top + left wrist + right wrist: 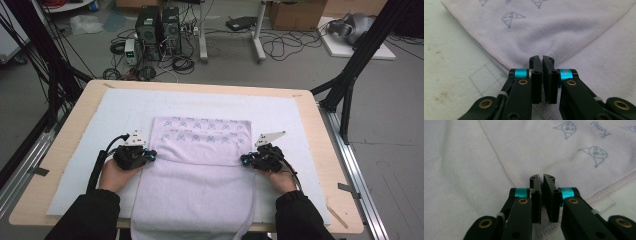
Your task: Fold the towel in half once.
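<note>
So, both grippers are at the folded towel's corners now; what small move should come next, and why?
Probably lift both corners a little together. The left gripper and right gripper each look shut on a stitched corner of the towel, whose printed flap lies folded over the plain part, so an even lift keeps the edge straight.

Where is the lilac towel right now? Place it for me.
In the high view the lilac towel lies mid-table on the white mat, its near end hanging over the front edge, with the left gripper and right gripper at its folded flap's two corners.

Matt lilac terry towel [200, 165], stitched hems
</note>
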`<state>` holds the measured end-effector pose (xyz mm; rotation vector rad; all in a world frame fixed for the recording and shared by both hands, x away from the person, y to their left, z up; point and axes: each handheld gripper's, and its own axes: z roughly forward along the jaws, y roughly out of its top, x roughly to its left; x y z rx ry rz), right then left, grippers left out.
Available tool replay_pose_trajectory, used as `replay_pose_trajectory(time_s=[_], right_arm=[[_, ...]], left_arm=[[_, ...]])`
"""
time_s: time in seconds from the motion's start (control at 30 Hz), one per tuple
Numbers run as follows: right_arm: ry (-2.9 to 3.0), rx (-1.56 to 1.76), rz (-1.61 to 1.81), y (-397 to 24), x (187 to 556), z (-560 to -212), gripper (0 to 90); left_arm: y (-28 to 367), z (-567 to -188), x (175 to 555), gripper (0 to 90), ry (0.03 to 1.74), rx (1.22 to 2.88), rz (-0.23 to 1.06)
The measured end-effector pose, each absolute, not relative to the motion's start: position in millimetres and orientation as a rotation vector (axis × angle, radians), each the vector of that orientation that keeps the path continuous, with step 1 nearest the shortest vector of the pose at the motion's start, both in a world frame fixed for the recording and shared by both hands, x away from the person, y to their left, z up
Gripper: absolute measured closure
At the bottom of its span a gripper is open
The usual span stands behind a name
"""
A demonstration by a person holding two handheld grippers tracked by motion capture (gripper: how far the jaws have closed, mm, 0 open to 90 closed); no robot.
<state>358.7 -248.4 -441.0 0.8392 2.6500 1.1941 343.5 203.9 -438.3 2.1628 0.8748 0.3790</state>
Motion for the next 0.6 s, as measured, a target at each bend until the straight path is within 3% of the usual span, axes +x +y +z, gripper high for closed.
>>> replay_pose_trajectory(time_s=[0.27,0.5,0.53,0.6], right_arm=[[2.593,0.807,1.307,-258,352,-411,87.3],[2.569,0.706,1.369,-275,301,-381,89.5],[2.572,0.704,1.383,-277,294,-383,89.4],[2.603,0.694,1.377,-275,288,-391,83.3]], left_arm=[[218,-409,331,85.9,0.851,2.063,0.367],[233,-394,277,85.8,0.76,2.056,0.371],[233,-399,271,84.9,0.758,2.07,0.356],[233,-408,265,72.7,0.772,2.113,0.366]])
